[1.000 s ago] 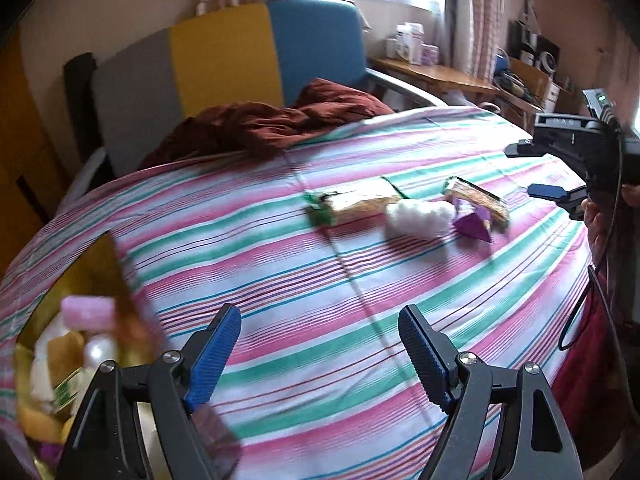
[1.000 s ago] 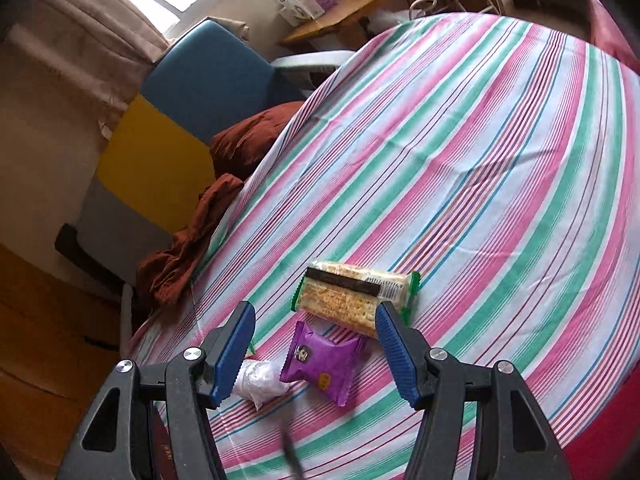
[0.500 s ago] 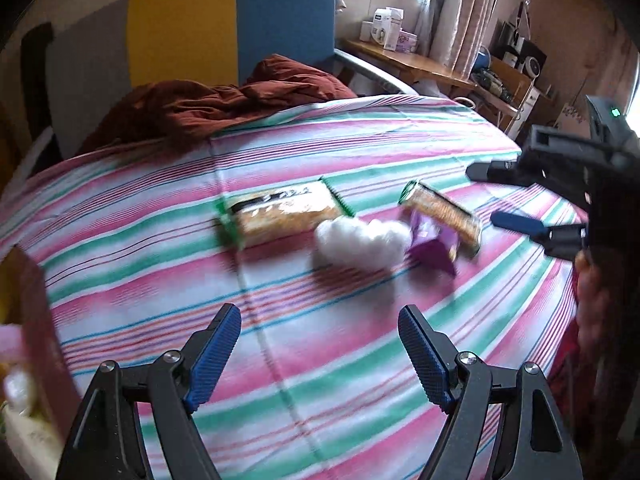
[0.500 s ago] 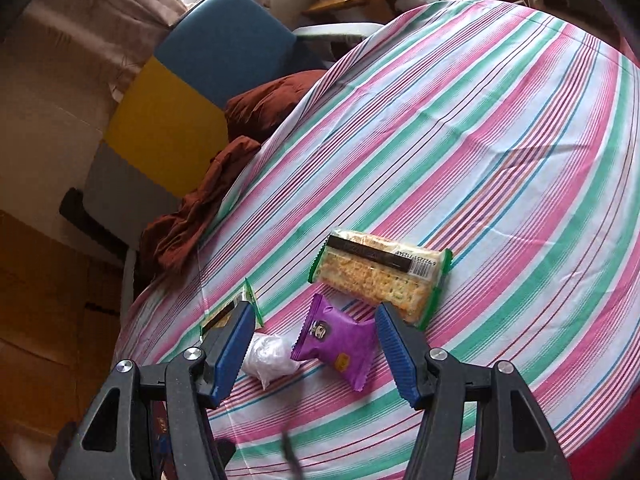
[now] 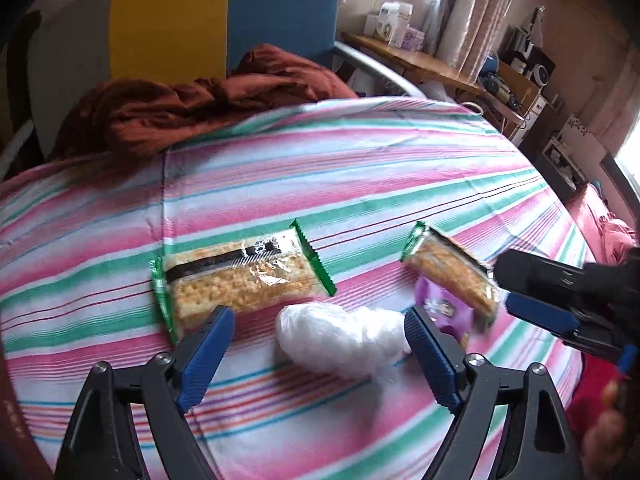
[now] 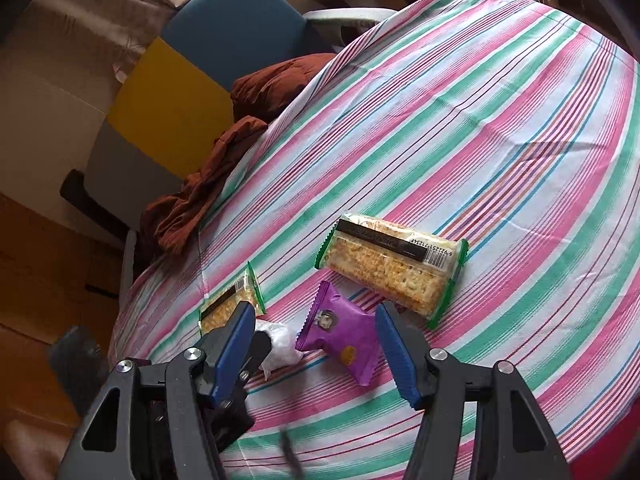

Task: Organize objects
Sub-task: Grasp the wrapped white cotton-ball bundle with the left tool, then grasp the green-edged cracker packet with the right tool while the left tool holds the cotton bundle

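On the striped tablecloth (image 5: 360,160) lie two cracker packets with green ends, a white crumpled plastic wad and a purple snack pouch. In the left wrist view my left gripper (image 5: 320,344) is open, its fingers on either side of the white wad (image 5: 340,340); one cracker packet (image 5: 240,280) lies just beyond, the other (image 5: 452,272) to the right beside the purple pouch (image 5: 440,308). In the right wrist view my right gripper (image 6: 316,348) is open over the purple pouch (image 6: 340,336), with a cracker packet (image 6: 396,268) just beyond and the wad (image 6: 280,344) to the left.
A dark red cloth (image 5: 192,108) lies bunched at the table's far edge against a yellow and blue chair (image 5: 224,20). A wooden desk (image 5: 420,60) with small items stands at the back right. My right gripper (image 5: 560,308) shows at the right in the left wrist view.
My left gripper has moved right and forward, from beside a gold box of items to the white wad. My right gripper has come a little closer to the purple pouch.
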`<action>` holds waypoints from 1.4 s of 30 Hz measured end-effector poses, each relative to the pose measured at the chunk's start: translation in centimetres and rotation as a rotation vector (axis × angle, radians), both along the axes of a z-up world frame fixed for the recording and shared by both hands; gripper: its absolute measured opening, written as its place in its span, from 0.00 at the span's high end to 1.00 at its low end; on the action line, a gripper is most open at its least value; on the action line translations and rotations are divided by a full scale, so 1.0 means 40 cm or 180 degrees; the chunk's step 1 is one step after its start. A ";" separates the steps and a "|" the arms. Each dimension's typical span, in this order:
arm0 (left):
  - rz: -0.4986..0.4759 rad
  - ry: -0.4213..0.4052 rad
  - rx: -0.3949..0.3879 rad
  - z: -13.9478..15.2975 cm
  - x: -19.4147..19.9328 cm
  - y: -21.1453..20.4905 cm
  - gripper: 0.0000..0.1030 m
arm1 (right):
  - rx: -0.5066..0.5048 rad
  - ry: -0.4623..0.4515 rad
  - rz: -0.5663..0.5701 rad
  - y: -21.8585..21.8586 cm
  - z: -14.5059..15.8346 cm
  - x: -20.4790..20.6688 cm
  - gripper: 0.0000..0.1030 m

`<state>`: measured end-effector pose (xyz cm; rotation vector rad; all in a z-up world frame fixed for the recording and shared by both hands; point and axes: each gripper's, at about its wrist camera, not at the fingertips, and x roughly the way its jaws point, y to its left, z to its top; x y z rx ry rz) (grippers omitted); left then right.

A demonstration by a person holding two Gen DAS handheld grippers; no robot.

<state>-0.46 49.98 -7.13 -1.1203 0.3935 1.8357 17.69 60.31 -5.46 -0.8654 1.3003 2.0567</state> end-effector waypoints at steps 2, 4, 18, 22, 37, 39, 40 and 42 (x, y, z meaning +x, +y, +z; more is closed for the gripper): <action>-0.0047 -0.0143 0.0002 -0.020 -0.008 -0.003 0.49 | 0.0007 -0.0045 0.0012 0.001 -0.003 -0.005 0.38; 0.0000 -0.0214 -0.0065 -0.044 -0.017 -0.024 0.65 | 0.0014 -0.0099 0.0030 0.001 -0.008 -0.012 0.38; -0.0131 -0.0022 0.0189 -0.045 0.074 -0.262 0.66 | 0.0213 -0.0400 -0.0235 0.011 -0.009 0.007 0.39; -0.0243 0.0184 0.0206 -0.051 0.098 -0.279 0.66 | 0.0110 -0.0510 -0.0289 0.021 -0.030 0.008 0.39; -0.0314 0.0409 0.0319 -0.067 0.114 -0.288 0.66 | 0.0534 -0.1144 0.0077 0.018 -0.021 -0.072 0.39; -0.0311 0.0396 0.0328 -0.067 0.115 -0.288 0.66 | 0.0627 -0.1329 0.0300 0.022 -0.025 -0.108 0.39; -0.0310 0.0387 0.0335 -0.066 0.116 -0.288 0.66 | 0.0723 -0.1467 0.0414 0.026 -0.029 -0.130 0.39; -0.0308 0.0374 0.0349 -0.066 0.117 -0.289 0.66 | 0.0842 -0.1666 0.0572 0.033 -0.038 -0.159 0.39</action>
